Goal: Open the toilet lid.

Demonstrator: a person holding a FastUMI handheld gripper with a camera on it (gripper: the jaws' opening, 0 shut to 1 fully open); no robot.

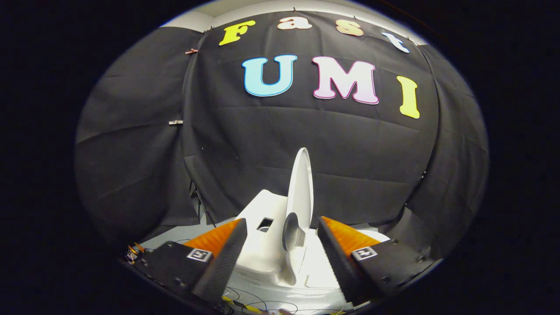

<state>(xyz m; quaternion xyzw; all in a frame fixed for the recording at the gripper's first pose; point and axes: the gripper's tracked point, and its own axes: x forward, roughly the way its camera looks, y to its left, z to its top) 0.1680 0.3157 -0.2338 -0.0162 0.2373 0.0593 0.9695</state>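
Here the toilet lid [301,188] stands raised, seen edge-on as a thin white oval rising just beyond the gap between the gripper's two fingers and leaning only slightly. Its lower end meets the white toilet [267,236] at the hinge, where a grey round part sits against it. The toilet body spreads out low between and just ahead of the fingers, with a small dark square opening on its left shoulder and a pale flat surface to the right of the lid. The gripper [282,253] is spread wide, its fingers well apart with nothing pinched between them; the lid is ahead of the tips and does not touch either one. Each finger has a dark ribbed inner face, an orange outer side and a small square black-and-white marker on its base. Thin cables [245,302] lie on the light floor below the fingers. Black cloth [350,144] hangs behind the toilet.
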